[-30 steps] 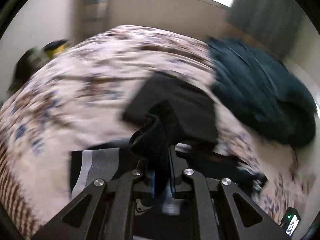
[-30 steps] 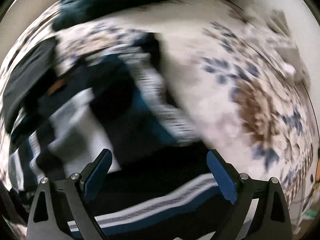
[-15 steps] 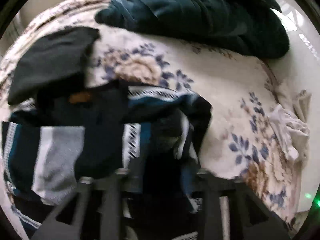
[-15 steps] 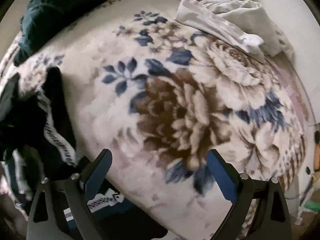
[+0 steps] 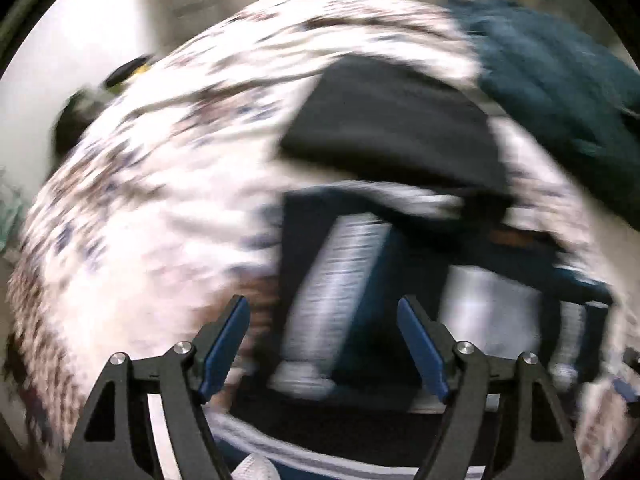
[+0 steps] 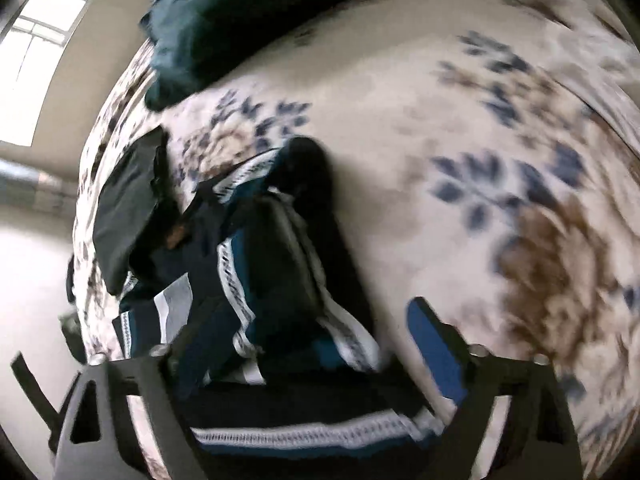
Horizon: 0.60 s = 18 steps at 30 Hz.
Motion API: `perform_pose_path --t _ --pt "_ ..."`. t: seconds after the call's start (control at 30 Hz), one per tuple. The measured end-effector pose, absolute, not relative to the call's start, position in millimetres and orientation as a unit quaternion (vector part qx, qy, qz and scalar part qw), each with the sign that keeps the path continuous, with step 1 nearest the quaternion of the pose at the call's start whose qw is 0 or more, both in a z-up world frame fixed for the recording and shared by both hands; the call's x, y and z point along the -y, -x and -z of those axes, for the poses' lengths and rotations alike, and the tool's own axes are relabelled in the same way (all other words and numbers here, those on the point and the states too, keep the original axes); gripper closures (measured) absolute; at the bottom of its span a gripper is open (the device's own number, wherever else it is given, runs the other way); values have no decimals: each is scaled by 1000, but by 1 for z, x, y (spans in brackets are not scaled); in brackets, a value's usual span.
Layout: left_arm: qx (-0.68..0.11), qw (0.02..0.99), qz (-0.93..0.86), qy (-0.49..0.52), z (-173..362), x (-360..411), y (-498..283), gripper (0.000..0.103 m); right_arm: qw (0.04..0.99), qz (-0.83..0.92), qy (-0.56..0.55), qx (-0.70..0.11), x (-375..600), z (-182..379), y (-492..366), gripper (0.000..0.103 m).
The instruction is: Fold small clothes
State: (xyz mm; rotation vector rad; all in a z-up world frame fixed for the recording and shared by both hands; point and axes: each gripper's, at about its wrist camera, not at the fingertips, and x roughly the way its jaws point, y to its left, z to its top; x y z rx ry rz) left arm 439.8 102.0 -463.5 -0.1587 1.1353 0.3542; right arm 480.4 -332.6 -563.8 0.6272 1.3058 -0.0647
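A flowered bed cover [image 6: 400, 120] carries a striped pile of clothes [image 6: 256, 264] beside a folded black garment [image 5: 392, 120]. Left tongs [image 5: 324, 344] and right tongs [image 6: 300, 344] both gape wide above the pile, empty.

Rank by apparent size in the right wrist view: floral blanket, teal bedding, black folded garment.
1. Floral blanket, fills most of the frame.
2. Teal bedding, cut off at the top edge, so partly unseen.
3. Black folded garment, smallest, though it lies farther off and seen at a slant.
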Motion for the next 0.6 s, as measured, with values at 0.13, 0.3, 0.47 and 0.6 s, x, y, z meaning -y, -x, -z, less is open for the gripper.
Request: perform_pose_path --t 0.13,0.3,0.47,0.6 --pt "-542 803 -224 105 486 -152 -419 28 721 23 -255 -645 303 596 -507 89" --pt "-541 792 -235 156 494 -172 -404 28 750 74 -237 -613 315 564 -488 94" --pt "-548 783 -223 192 500 -181 -403 28 689 81 -229 -682 316 587 -484 90" --pt "-552 774 -201 236 504 -185 -397 28 723 81 -177 -663 292 546 -496 62"
